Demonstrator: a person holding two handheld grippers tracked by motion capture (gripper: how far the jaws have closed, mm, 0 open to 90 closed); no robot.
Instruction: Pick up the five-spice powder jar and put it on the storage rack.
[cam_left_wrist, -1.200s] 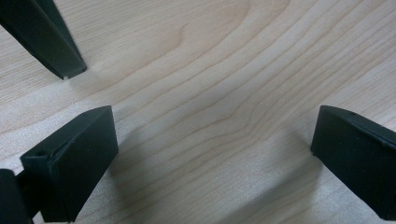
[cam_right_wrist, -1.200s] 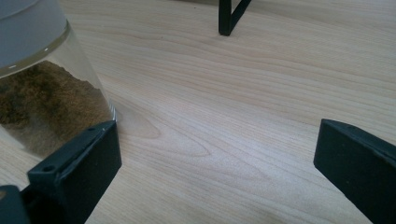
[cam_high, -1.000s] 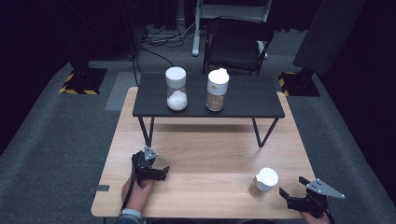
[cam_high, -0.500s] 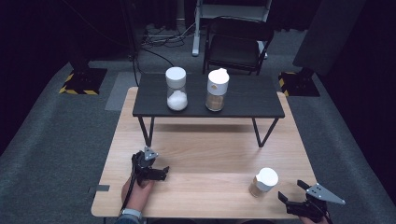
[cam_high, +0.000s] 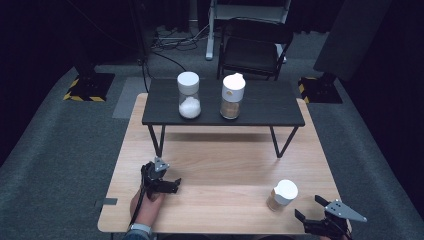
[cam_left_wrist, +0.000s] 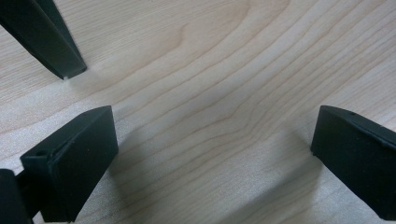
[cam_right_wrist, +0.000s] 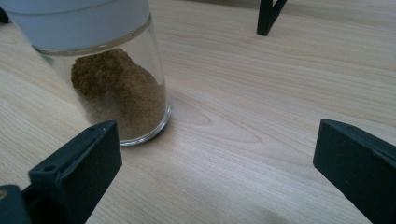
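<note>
Tabletop (cam_high: 225, 165): pale wood with wavy grain, bare around my grippers.
Left gripper (cam_high: 167, 184): my jaws stand wide apart over bare wood, at about 8 o'clock on the tabletop, holding nothing.
Right gripper (cam_high: 307, 216): at about 5 o'clock near the front edge, jaws spread wide, empty.
Spice jar (cam_high: 283, 195): glass, white lid, brown powder inside; upright on the tabletop at 10 o'clock from my right gripper, near it but apart.
Black shelf (cam_high: 260, 107): low, on thin legs, at 12 o'clock; it carries a sugar jar (cam_high: 189, 94) and a second brown jar (cam_high: 232, 97), side by side.
Room: dark, grey carpet (cam_high: 60, 145), a black chair (cam_high: 255, 52) behind the shelf, yellow-black striped bases (cam_high: 82, 90) at both sides.
</note>
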